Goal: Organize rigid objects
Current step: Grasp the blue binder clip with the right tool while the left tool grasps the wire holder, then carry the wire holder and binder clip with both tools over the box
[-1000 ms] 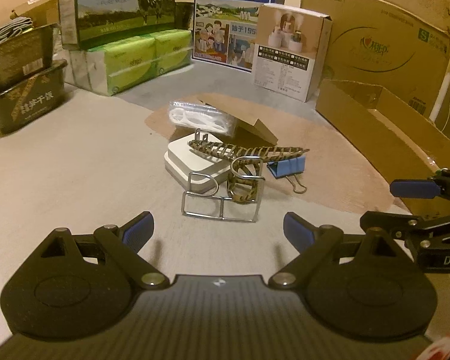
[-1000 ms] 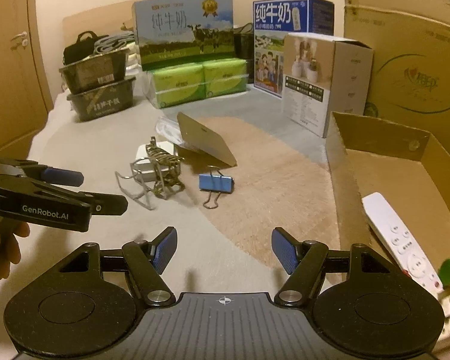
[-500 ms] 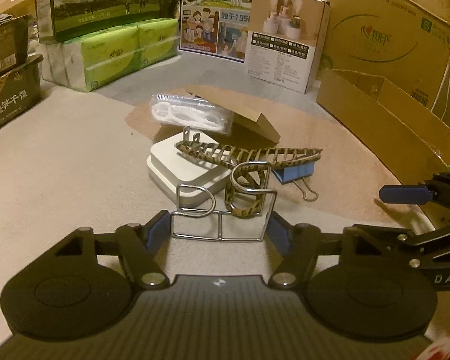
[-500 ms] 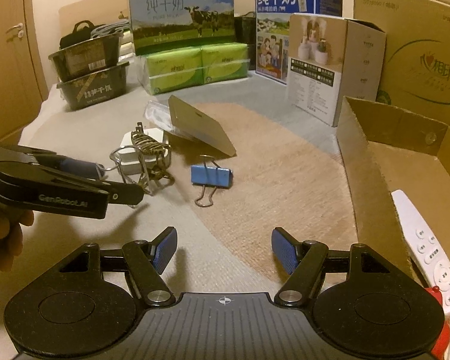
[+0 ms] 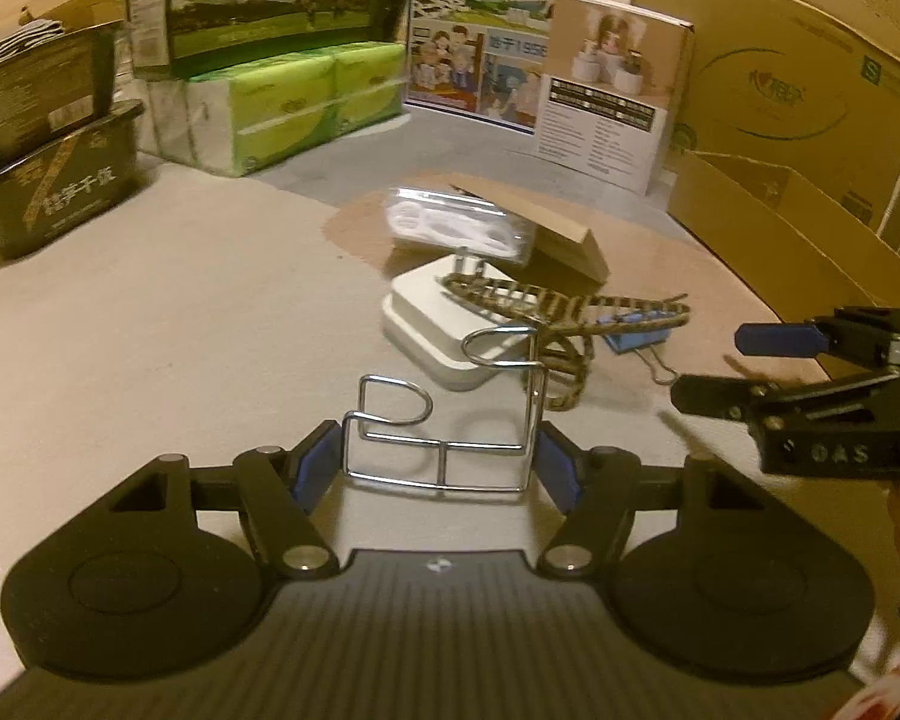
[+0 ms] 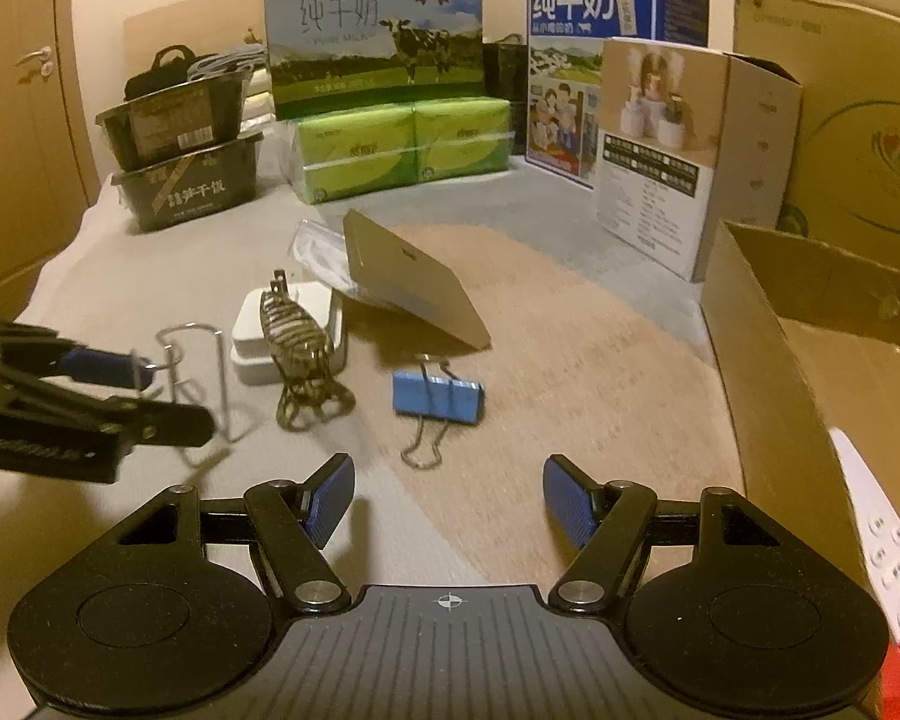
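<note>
Step in hand: pick-up of the wire rack (image 5: 444, 420). Left gripper (image 5: 438, 468) set around the rack's base, blue pads at either end of the frame, seemingly touching; jaws neither wide nor fully together. Firm grip or mere contact: cannot tell. Rack standing upright on the pale cloth, just in front of the white charger block (image 5: 444, 330).

Right gripper (image 6: 447, 498) spread wide, holding nothing, pointed at the blue binder clip (image 6: 437, 397) lying on the tan mat.

Hair claw (image 5: 564, 312), tortoiseshell pattern, resting across the charger block, just behind the rack; clear packet (image 5: 459, 225) and propped cardboard sheet (image 6: 411, 279) farther back.

Likely destination: open cardboard box (image 6: 810, 348) to the right, a white remote (image 6: 882, 534) already inside.

Next move, as judged: squeeze until the frame is firmly pinched, lift straight up to clear the hair claw, carry right to the box.

Writing:
- Milk cartons (image 6: 375, 30): "纯牛奶", "PURE MILK" under it on the cow carton.
- Left gripper body, seen from the right camera: lettering too blurred to read.
- Right gripper body, seen from the left camera: "DAS", partly cut off.
- Large carton, far right: letter "S".
</note>
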`<control>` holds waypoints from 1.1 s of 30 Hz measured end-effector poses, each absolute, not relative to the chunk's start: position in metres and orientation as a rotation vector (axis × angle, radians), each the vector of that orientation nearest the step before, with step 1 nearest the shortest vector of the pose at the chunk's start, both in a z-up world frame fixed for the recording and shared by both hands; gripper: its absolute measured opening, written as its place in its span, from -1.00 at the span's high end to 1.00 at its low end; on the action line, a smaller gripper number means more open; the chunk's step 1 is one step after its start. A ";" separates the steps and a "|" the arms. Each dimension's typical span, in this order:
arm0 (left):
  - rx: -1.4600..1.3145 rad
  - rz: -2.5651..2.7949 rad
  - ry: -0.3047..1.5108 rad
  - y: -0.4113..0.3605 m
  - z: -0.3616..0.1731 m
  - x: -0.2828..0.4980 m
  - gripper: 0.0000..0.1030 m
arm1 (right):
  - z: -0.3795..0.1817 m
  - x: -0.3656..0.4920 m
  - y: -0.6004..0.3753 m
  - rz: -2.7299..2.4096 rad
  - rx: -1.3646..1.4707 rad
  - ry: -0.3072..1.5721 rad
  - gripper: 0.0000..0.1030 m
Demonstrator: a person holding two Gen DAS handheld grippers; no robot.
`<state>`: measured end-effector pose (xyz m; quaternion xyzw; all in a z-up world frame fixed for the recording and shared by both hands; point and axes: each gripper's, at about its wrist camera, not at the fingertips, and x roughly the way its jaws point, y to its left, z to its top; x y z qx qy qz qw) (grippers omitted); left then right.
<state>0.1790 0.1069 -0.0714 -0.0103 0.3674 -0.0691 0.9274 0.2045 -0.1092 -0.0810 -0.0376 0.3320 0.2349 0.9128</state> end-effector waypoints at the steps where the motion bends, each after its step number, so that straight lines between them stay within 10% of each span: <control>1: -0.026 -0.142 0.753 0.109 -0.072 0.179 -0.28 | -0.082 0.208 -0.107 0.481 -0.079 0.680 -0.35; 10: -0.056 -0.142 0.730 0.108 -0.074 0.179 -0.28 | -0.090 0.231 -0.090 0.461 -0.053 0.657 -0.31; 18: -0.065 -0.146 0.728 0.105 -0.074 0.181 -0.28 | -0.094 0.240 -0.083 0.429 -0.046 0.667 0.20; 33: -0.078 -0.144 0.754 0.076 -0.061 0.139 -0.28 | -0.069 0.176 -0.122 0.399 -0.028 0.692 0.21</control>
